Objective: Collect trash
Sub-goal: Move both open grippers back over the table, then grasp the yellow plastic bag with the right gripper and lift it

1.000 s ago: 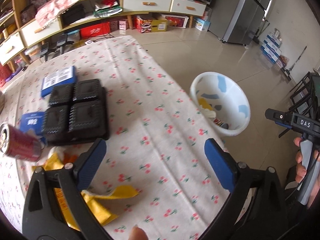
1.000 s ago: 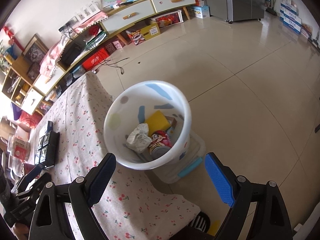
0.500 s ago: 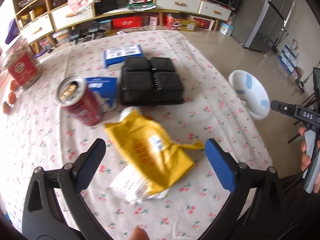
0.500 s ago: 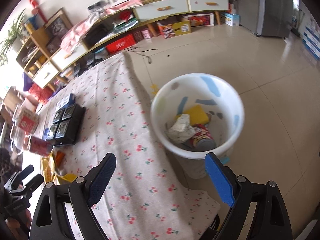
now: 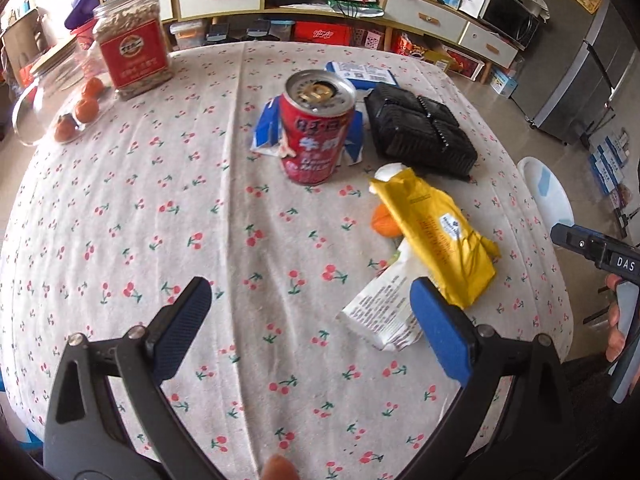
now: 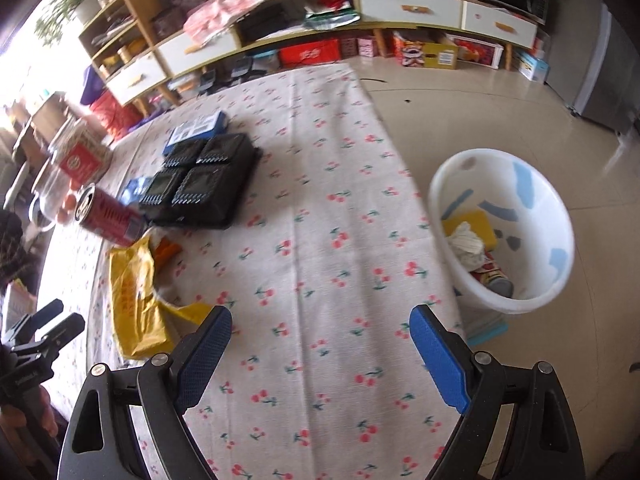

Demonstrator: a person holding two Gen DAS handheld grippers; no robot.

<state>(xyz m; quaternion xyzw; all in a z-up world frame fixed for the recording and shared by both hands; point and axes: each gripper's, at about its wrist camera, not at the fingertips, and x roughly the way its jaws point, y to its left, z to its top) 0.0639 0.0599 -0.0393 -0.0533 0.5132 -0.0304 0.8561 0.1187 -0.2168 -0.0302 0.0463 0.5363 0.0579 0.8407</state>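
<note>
A red drink can (image 5: 316,132) stands upright mid-table, also seen as the can (image 6: 110,218) in the right wrist view. A yellow packet (image 5: 440,236) lies to its right over a white wrapper (image 5: 384,312) and an orange scrap (image 5: 384,222); the same yellow packet (image 6: 134,304) shows at left in the right wrist view. My left gripper (image 5: 310,314) hovers open and empty above the cloth, near the wrapper. My right gripper (image 6: 320,338) is open and empty over the table's edge. The white bin (image 6: 532,292) on the floor holds several pieces of trash.
A black tray stack (image 5: 420,132) and blue boxes (image 5: 360,74) lie behind the can. A jar with a red label (image 5: 132,44) and small oranges (image 5: 86,108) sit at far left. The cherry tablecloth (image 5: 160,220) covers the table. A person's hand (image 5: 618,328) holds the right gripper's handle.
Both views swung from the bin side toward the table. The can, yellow packet and wrapper have come toward the centre of the left wrist view. The bin moved right in the right wrist view.
</note>
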